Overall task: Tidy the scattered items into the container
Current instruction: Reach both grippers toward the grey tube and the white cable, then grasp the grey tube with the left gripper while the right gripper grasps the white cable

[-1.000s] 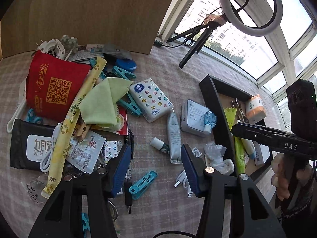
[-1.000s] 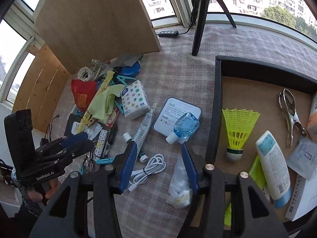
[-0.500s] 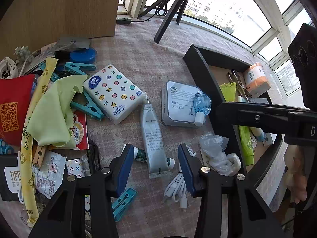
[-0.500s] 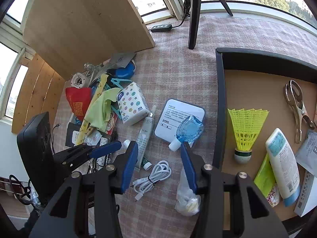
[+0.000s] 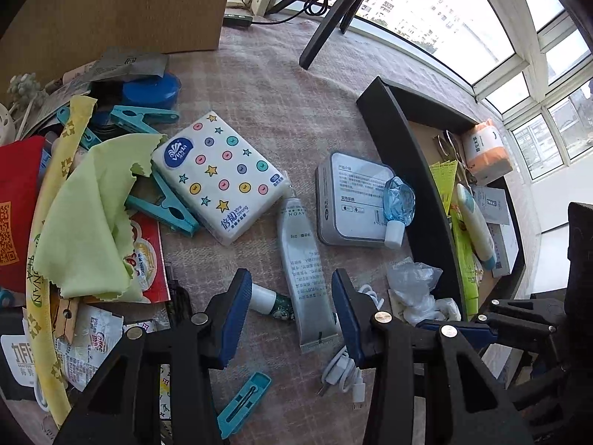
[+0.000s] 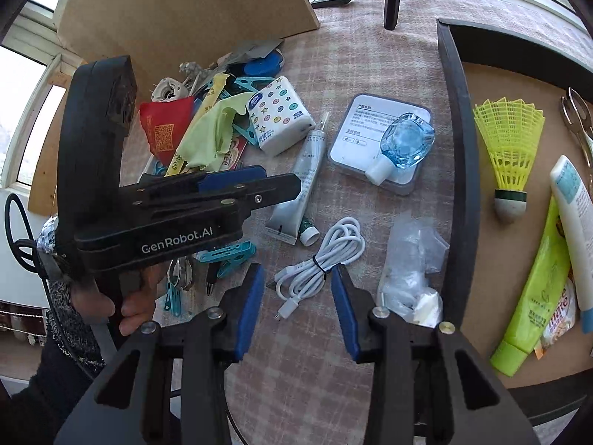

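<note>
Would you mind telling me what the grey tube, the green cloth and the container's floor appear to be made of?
Grey tube: probably soft plastic or laminate, slightly glossy, with a flat crimped end.
Green cloth: thin matte fabric, likely microfibre, with zigzag-cut edges and soft folds.
Container: matte black walls of unclear material; its tan floor looks like cardboard or fibreboard.

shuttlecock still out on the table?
No, in the right wrist view the yellow shuttlecock lies inside the black container, beside the green tube.
</note>
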The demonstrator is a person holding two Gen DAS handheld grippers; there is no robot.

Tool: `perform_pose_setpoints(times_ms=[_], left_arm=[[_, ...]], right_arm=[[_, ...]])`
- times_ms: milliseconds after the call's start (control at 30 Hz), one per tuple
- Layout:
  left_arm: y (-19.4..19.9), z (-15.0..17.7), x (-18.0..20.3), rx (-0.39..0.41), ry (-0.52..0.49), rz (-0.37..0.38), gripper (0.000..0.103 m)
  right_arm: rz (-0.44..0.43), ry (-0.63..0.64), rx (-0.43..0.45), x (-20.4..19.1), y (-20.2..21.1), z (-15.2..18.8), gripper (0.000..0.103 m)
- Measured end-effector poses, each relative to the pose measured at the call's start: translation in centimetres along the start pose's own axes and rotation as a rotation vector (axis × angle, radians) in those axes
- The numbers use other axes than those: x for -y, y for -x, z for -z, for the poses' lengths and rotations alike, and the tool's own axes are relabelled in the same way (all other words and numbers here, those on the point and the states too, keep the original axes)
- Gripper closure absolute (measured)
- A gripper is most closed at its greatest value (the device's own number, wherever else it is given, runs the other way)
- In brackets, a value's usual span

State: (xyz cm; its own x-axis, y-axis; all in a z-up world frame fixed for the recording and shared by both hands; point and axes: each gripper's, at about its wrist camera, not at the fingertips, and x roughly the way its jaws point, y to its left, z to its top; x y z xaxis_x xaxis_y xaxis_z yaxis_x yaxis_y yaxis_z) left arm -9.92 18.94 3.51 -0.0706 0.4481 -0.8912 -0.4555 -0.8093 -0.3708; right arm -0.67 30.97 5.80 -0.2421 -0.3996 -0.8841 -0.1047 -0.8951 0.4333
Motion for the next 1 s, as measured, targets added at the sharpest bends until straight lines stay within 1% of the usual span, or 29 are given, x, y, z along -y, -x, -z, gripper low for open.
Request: perform_pose_setpoints(times_ms=[100, 233, 367, 433, 533, 567, 633, 733, 833, 867, 1000], left_arm=[[-0.5, -0.7, 0.2, -0.022, -0.014, -0.006, 0.061], [-1.2, -1.3, 0.4, -0.042, -0.009, 0.008, 0.061], [-2.3, -1.9, 1.1, -0.064, -0.027, -0.027, 0.061], [-2.6, -2.1, 1.5, -0.058, -0.045, -0.043, 0.061], [-2.7, -2.1, 1.8, -0.053, -0.056, -0.047, 0.061], [-2.7, -2.1, 1.7, -0.049, -0.057, -0.046, 0.064], [-2.7, -1.9, 1.4, -0.043, -0.053, -0.052, 0.078], [-2.4, -1.6, 0.8, -0.029, -0.038, -0.03, 0.079], [-1.9, -1.0, 0.3, -0.017, -0.031, -0.026, 0.079], [-1.7, -0.8, 0.1, -0.013, -0.027, -0.024, 0.079], [-0.8, -0.1, -0.4, 0.005, -0.008, -0.01, 0.079]], right_arm=[[0.036, -0.011, -0.009, -0.2, -1.3, 0.3, 0.072], [0.047, -0.071, -0.004, 0.1, -2.2, 0.1, 0.072], [0.067, -0.098, -0.005, 0.1, -2.9, -0.2, 0.072], [0.082, -0.101, -0.014, -0.1, -3.5, -0.4, 0.072], [0.082, -0.105, -0.007, -0.3, -4.3, -0.4, 0.069], [0.085, -0.098, 0.005, -0.5, -4.4, -0.4, 0.069], [0.096, -0.073, 0.02, -0.8, -4.4, -0.2, 0.069], [0.079, -0.051, 0.018, -0.8, -4.4, 0.0, 0.074], [0.038, -0.067, 0.023, -0.3, -3.9, 0.4, 0.084], [0.03, -0.062, 0.029, -0.3, -3.6, 0.6, 0.088], [0.032, -0.026, 0.046, -0.7, -2.6, 1.3, 0.089]])
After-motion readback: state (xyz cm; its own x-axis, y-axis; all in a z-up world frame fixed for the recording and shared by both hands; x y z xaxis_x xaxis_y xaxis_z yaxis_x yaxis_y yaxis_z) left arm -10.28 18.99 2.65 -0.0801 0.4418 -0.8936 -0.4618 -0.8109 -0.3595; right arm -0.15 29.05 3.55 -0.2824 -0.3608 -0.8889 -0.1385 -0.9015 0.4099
